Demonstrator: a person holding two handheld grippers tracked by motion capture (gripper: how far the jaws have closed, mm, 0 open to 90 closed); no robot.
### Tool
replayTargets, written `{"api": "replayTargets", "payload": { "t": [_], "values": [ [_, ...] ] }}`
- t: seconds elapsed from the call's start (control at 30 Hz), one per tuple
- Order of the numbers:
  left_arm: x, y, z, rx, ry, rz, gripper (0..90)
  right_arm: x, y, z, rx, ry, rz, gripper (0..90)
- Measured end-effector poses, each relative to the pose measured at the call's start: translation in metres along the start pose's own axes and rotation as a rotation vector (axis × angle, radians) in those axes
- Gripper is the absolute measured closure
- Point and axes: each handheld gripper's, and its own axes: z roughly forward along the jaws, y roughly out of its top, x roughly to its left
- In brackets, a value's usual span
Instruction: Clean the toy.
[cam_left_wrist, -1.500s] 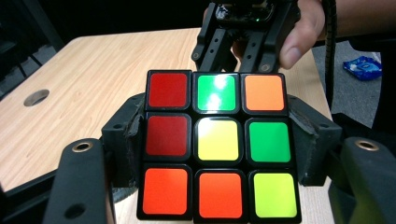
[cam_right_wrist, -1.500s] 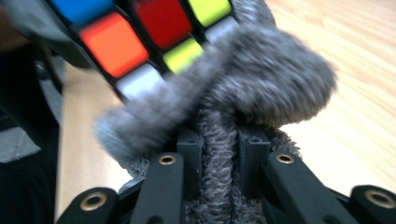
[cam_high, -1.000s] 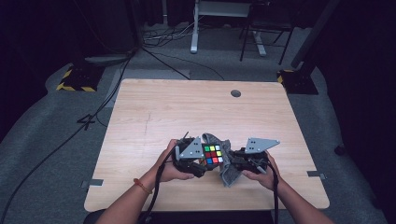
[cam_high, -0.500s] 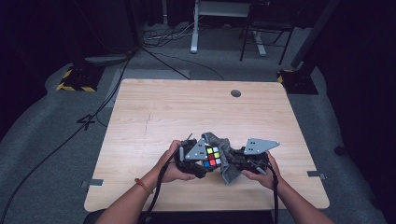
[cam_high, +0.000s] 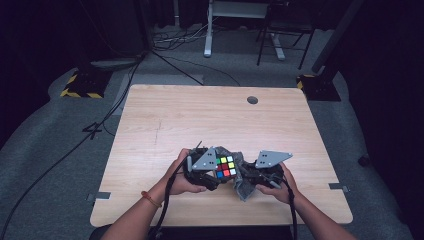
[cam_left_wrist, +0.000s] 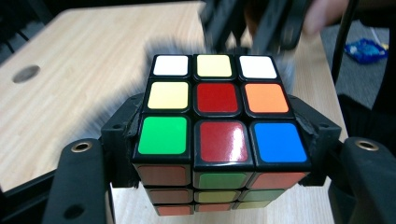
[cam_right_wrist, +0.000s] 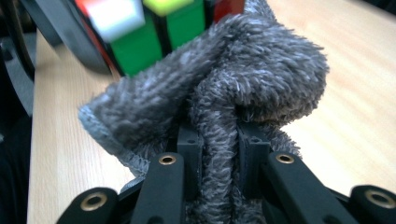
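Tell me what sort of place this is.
Probably a lab or recording studio rather than a home: a bare wooden table stands on grey carpet among dark surroundings, cables trail over the floor behind it, and yellow-and-black hazard tape marks a stand base at the left.

A pale wooden bench (cam_high: 165, 120) with a small round grey grommet hole (cam_high: 252, 100) near its far edge stood on grey carpet (cam_high: 45, 150). Beyond it were a white desk leg (cam_high: 207, 30), loose black cables (cam_high: 175, 42), a dark chair frame (cam_high: 280, 35) and a yellow-and-black striped base (cam_high: 79, 86).
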Motion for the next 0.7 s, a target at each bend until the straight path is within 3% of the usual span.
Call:
{"api": "replayTargets", "payload": {
  "t": [0.1,0.23,0.4,0.6,0.7],
  "values": [
    [-0.003,0.001,0.006,0.018,-0.001,0.009,33.2,0.0,0.006,-0.009,-0.046,-0.029,-0.009,75.5],
    [-0.004,0.003,0.005,-0.016,-0.017,0.003,33.2,-0.004,0.005,-0.011,-0.044,-0.031,0.001,75.5],
    [-0.004,0.005,-0.001,-0.064,-0.024,0.006,33.2,-0.004,0.002,-0.002,0.011,-0.029,0.003,75.5],
    [0.0,0.003,-0.007,-0.076,0.003,-0.009,33.1,-0.003,-0.005,0.01,0.086,0.007,0.007,75.5],
    [0.003,0.001,-0.008,-0.079,0.011,-0.02,33.1,-0.002,-0.006,0.011,0.091,0.025,0.003,75.5]
  ]
}}
